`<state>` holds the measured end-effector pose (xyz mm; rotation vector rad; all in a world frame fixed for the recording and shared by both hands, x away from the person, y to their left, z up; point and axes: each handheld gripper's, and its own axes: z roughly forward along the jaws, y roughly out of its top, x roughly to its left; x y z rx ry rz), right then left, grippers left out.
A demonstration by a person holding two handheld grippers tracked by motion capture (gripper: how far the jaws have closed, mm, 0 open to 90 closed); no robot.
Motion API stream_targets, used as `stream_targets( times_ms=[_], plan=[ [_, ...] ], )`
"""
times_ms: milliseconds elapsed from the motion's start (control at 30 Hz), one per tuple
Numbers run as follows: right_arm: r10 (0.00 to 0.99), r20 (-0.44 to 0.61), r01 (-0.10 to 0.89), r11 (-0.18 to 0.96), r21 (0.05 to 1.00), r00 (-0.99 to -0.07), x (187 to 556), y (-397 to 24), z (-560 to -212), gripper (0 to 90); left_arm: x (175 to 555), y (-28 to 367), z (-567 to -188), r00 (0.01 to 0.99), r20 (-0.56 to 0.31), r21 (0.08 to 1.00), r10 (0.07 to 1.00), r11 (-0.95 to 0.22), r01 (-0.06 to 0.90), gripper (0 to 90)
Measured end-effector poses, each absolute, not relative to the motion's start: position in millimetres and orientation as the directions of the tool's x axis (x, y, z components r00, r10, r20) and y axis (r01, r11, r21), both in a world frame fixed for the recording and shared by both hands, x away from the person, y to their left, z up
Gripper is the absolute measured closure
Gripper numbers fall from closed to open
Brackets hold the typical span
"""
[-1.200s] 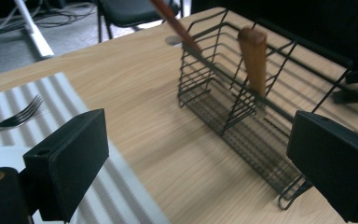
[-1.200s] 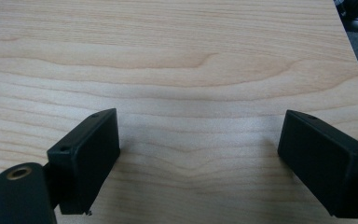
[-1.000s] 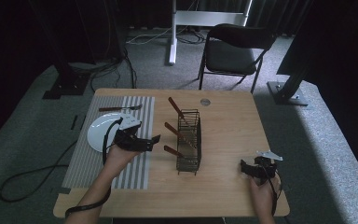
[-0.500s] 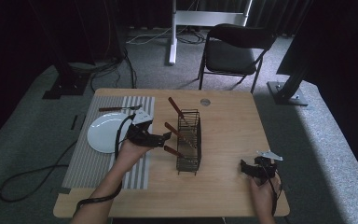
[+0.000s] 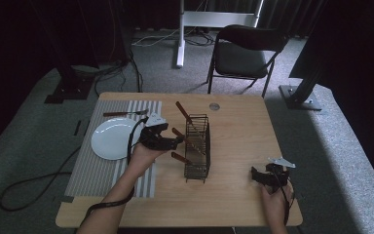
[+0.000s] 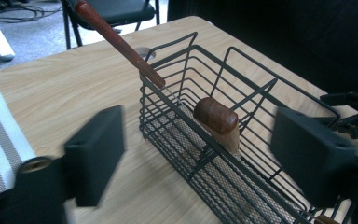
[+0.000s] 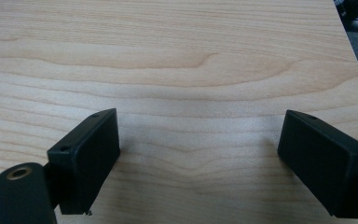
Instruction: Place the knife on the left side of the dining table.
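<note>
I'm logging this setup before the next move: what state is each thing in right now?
Left gripper: jaws have just been closing, not gripping, either side of the wooden handle.
Wooden handle: leaning in the wire basket, untouched.
Right gripper: open, empty, over bare table.
Plate: empty, on the striped mat.

Left black two-jaw gripper (image 5: 174, 142) held out mid-table on an extended left forearm (image 5: 119, 192), pointing to the high view's right; jaws apart, just been closing, pads not pressing anything. Right black two-jaw gripper (image 5: 254, 174) sits low at the near right, jaws wide apart, right hand (image 5: 274, 204) behind it.
</note>
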<state>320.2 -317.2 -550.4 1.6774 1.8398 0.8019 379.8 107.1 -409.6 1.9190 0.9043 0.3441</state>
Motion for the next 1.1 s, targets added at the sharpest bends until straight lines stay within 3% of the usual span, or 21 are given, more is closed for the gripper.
stream_targets(
  times_ms=[500, 667, 933, 1100],
  plan=[
    [0.995, 0.013, 0.687, 0.058, 0.724, -0.098, 320.2, -317.2, -550.4, 11.9, 384.0, 104.9, -412.0, 0.703, -0.199, 0.846, 0.683, -0.242, 0.474, 51.2],
    [0.995, 0.013, 0.687, 0.058, 0.724, -0.098, 320.2, -317.3, -550.4, 11.9, 382.9, 105.4, -412.9, 0.71, -0.214, 0.86, 0.671, -0.216, 0.463, 66.8],
    [0.995, 0.014, 0.687, 0.057, 0.724, -0.098, 320.2, -317.2, -550.4, 11.9, 382.1, 106.2, -412.5, 0.749, -0.287, 0.862, 0.597, -0.181, 0.474, 74.3],
    [0.995, 0.012, 0.686, 0.058, 0.725, -0.098, 320.3, -317.3, -550.4, 11.9, 378.7, 101.6, -409.0, 0.763, -0.258, 0.871, 0.592, -0.2, 0.449, 74.9]
  ],
)
